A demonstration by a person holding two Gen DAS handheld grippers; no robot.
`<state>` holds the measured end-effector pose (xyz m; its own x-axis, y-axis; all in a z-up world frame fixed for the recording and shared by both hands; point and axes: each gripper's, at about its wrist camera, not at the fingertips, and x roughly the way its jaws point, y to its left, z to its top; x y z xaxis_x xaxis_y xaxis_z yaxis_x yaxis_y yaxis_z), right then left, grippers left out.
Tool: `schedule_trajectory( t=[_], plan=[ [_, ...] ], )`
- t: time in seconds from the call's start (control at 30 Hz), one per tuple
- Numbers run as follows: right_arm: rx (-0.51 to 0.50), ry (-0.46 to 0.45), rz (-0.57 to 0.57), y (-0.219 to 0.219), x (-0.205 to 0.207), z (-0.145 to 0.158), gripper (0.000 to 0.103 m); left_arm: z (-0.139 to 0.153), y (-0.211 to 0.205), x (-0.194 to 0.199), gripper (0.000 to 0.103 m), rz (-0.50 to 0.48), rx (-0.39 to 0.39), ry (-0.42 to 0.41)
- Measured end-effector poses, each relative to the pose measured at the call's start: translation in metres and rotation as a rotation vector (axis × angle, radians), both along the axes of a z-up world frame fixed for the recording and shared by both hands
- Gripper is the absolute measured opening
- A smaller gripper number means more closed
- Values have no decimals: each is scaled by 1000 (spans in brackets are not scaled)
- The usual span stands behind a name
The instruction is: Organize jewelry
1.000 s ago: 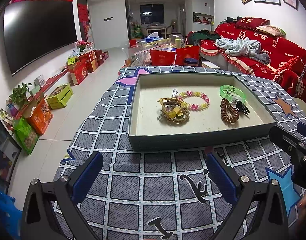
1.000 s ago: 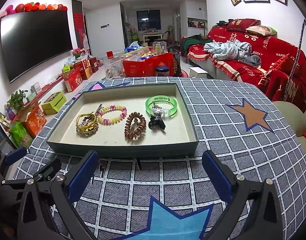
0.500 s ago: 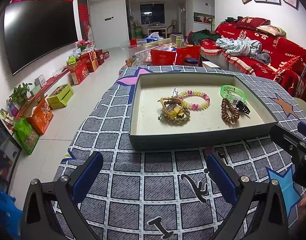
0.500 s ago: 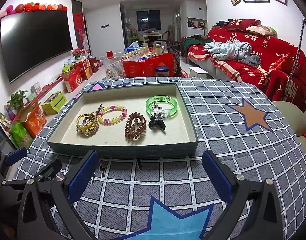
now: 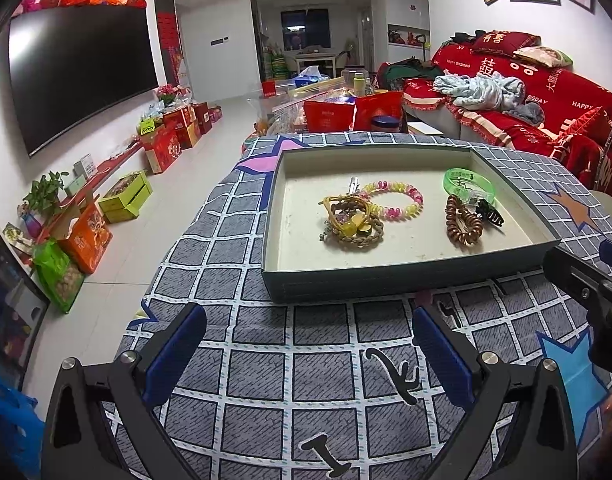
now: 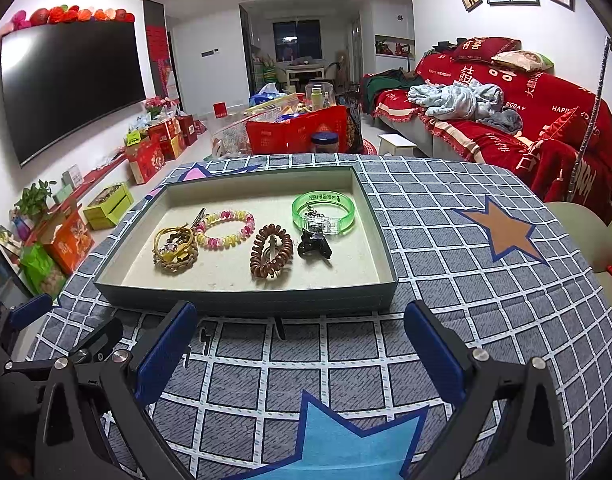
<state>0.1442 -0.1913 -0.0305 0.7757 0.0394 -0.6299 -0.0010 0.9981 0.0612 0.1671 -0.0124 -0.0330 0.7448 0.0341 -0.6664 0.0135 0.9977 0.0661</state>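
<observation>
Both the left hand-held gripper point(image 5: 306, 344) and the right hand-held gripper point(image 6: 299, 340) are wide open and hold nothing. They hang over the checked surface point(image 6: 446, 208), near the tray point(image 6: 245, 300). The green bangle point(image 6: 323, 210), brown coil hair tie point(image 6: 270, 250) and pink-yellow bracelet point(image 6: 225, 229) lie inside the tray.

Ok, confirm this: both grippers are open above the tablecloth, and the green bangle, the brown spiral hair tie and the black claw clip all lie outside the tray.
One thing is wrong: the green bangle, brown spiral hair tie and black claw clip lie inside the tray, as the right wrist view shows. The rest holds: the left gripper and right gripper are open above the tablecloth.
</observation>
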Motion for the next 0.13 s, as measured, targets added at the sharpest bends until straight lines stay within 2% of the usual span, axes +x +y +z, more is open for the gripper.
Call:
schedule_trajectory(
  t=[0.13],
  plan=[
    [-1, 0, 0, 0, 0, 0, 103, 1, 0, 0, 103, -9, -9, 7]
  ],
)
